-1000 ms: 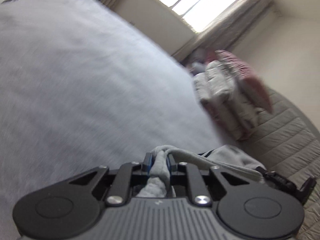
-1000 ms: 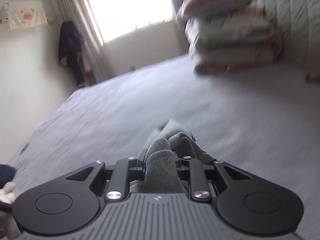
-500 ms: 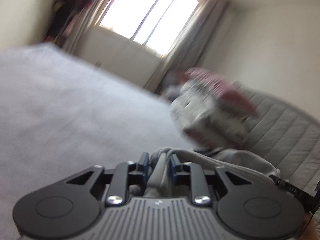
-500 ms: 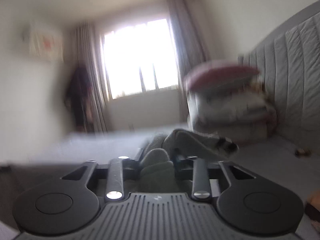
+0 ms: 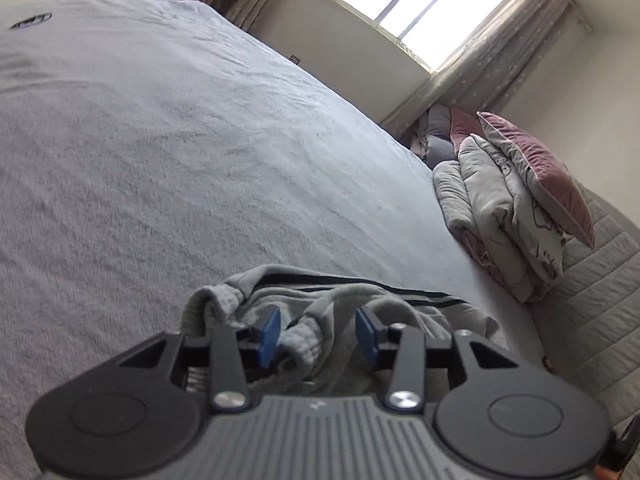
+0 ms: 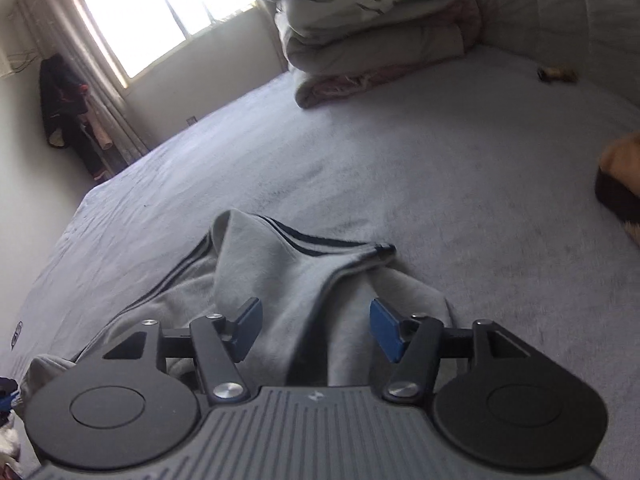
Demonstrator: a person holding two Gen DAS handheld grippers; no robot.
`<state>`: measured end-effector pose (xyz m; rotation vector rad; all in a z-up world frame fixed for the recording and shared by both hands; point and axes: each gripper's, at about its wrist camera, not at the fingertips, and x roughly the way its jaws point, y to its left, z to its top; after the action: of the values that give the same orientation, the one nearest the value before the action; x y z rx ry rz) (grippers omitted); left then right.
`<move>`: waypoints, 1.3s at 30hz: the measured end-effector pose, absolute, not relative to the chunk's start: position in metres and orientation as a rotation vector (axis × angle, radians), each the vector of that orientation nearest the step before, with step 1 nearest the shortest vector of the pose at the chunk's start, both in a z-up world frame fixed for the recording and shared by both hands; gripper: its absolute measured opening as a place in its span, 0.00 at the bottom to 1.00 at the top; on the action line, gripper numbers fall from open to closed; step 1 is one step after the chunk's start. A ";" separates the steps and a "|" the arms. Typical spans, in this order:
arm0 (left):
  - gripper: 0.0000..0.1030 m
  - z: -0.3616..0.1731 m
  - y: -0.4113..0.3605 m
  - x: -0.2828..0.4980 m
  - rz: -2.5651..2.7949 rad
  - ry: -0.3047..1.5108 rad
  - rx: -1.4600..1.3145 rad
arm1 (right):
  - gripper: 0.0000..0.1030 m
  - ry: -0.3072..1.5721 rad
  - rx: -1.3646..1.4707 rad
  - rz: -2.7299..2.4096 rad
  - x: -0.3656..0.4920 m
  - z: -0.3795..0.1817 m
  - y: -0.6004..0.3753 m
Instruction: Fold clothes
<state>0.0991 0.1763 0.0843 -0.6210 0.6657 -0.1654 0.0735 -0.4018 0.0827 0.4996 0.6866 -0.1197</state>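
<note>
both tongs opening, l (image 5: 318, 334) & r (image 6: 316, 330), grey garment (image 6: 280, 280) loose between; r view shows striped hem.

We note a grey garment (image 6: 280, 280) with twin dark stripes, on a pale blue-grey sheet (image 5: 180, 140). Pads (image 5: 269, 330) blue, on black grippers. Duvet (image 5: 492, 216) grey, line-printed; pillow (image 5: 540, 172) dusty pink.

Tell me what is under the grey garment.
The grey garment lies crumpled on the bed cover, which shows all around it. Whatever lies beneath its folds is covered and cannot be seen.
</note>
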 end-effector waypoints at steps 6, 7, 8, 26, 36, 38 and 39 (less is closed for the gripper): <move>0.62 0.078 0.152 0.099 -0.174 0.649 -0.481 | 0.64 0.796 0.444 -0.083 0.069 0.065 -0.377; 0.62 0.079 0.149 0.098 -0.176 0.640 -0.465 | 0.64 0.790 0.423 -0.066 0.068 0.068 -0.370; 0.61 0.080 0.147 0.098 -0.181 0.633 -0.453 | 0.64 0.790 0.388 -0.048 0.069 0.070 -0.363; 0.12 0.104 0.172 0.028 -0.336 0.574 -0.438 | 0.19 0.815 0.060 -0.058 0.013 0.088 -0.338; 0.13 0.083 0.180 -0.037 -0.601 0.690 -0.150 | 0.20 0.744 0.119 -0.118 -0.061 0.104 -0.378; 0.12 0.083 0.186 -0.037 -0.598 0.698 -0.196 | 0.20 0.788 0.120 -0.055 -0.068 0.101 -0.379; 0.12 0.085 0.189 -0.036 -0.593 0.695 -0.232 | 0.21 0.802 0.110 -0.059 -0.069 0.099 -0.378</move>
<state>-0.0363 0.1885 0.0849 -0.2324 0.6955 -0.5931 -0.0692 -0.3780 0.0992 0.1101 0.8023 -0.0590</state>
